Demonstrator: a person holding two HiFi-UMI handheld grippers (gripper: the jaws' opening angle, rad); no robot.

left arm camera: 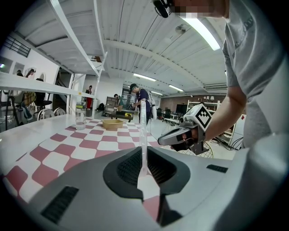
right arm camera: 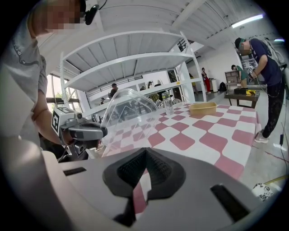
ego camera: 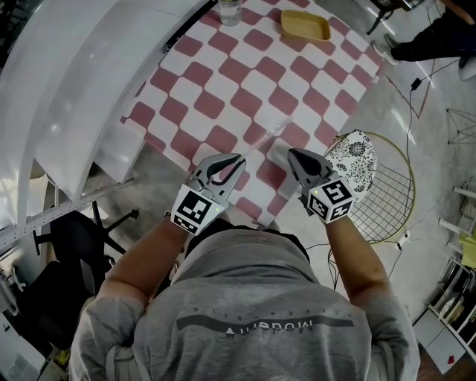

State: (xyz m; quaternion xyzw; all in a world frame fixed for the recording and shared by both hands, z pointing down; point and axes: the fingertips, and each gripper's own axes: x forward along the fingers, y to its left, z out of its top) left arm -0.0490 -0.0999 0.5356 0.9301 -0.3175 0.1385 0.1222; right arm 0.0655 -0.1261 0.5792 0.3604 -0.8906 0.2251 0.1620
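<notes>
My left gripper (ego camera: 236,159) and right gripper (ego camera: 291,153) are both clenched on the clear plastic lid (right arm camera: 131,115), which hangs between them over the near edge of the checked table (ego camera: 245,74). Far ahead sit a yellow tray (ego camera: 305,25) and a glass jar (ego camera: 230,10).

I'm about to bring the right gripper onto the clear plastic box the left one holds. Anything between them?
Nothing visible stands between them. The right gripper is close beside the clear box. The left gripper pinches the box's thin edge over the checked table.
</notes>
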